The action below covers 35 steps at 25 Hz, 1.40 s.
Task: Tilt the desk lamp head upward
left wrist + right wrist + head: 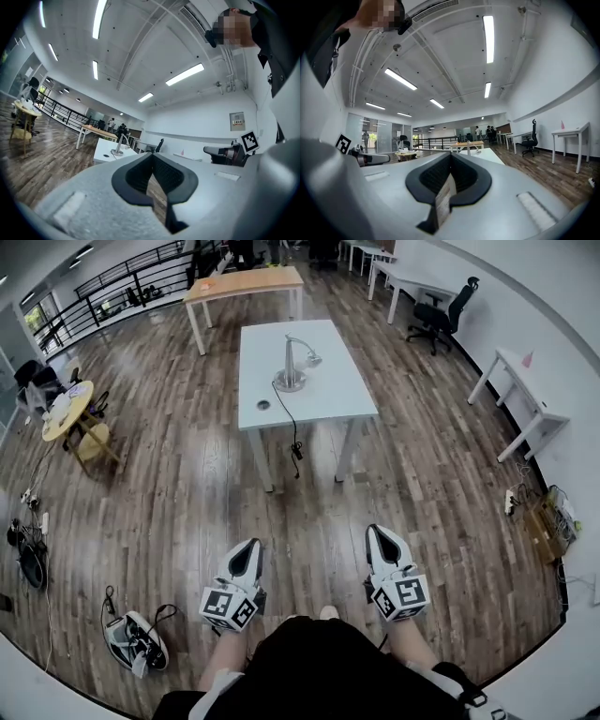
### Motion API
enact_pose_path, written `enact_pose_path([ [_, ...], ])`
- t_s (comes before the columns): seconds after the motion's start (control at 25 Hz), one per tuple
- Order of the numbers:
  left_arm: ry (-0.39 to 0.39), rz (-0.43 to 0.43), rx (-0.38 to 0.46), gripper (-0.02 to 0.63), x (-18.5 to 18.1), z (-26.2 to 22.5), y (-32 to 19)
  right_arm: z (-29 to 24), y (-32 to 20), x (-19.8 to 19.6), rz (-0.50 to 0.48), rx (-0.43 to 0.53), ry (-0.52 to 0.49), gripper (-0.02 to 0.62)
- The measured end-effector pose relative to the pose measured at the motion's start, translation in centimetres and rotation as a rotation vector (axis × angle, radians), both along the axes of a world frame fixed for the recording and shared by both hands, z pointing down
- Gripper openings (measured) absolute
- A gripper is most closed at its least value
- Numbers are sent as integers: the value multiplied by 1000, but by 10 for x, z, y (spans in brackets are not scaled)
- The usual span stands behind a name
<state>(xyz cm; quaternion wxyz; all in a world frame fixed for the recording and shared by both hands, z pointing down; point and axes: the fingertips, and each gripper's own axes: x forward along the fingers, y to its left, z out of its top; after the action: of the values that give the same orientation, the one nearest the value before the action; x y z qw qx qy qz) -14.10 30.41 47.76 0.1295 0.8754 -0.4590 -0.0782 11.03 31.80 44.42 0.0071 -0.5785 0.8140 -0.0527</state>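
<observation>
atop white table (pixel 330 390), desk lamp (pixel 292 369)

**Where everything sits**

The desk lamp (pixel 292 365) stands mid-table (pixel 328 399) straight ahead of you, with its cable (pixel 294 432) hanging over the near edge. A second table (pixel 246 284) lies behind it. An office chair (pixel 441 310) sits far right and a round table (pixel 67 409) is to your left. Your left gripper (pixel 248 546) and right gripper (pixel 378 533) are side by side, well short of the lamp.

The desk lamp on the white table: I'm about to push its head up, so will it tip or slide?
Tipping seems unlikely: the desk lamp stands on a broad round base. Its head sits on a thin neck, so it probably yields before the base shifts. The cord hanging over the table edge may drag.
</observation>
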Motion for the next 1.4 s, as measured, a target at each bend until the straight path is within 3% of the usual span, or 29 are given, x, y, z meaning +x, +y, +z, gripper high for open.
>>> enact_pose_path([
  [0.24, 12, -42, 33, -2, 16, -17, -4, -3, -17, 16, -56, 13, -47, 5],
  [0.56, -2, -174, 28, -2, 24, -7, 1, 8, -26, 45, -108, -9, -133, 5],
  [0.84, -12, -167, 20, -2, 52, 0, 8, 29, -34, 71, -108, -66, -135, 5],
  [1.08, -26, -254, 25, -2, 33, -1, -1, 35, -50, 76, -102, -97, -170, 5],
  [1.4, -16, -220, 79, -2, 20, -16, -70, 23, -102, 71, -54, -61, -163, 5],
])
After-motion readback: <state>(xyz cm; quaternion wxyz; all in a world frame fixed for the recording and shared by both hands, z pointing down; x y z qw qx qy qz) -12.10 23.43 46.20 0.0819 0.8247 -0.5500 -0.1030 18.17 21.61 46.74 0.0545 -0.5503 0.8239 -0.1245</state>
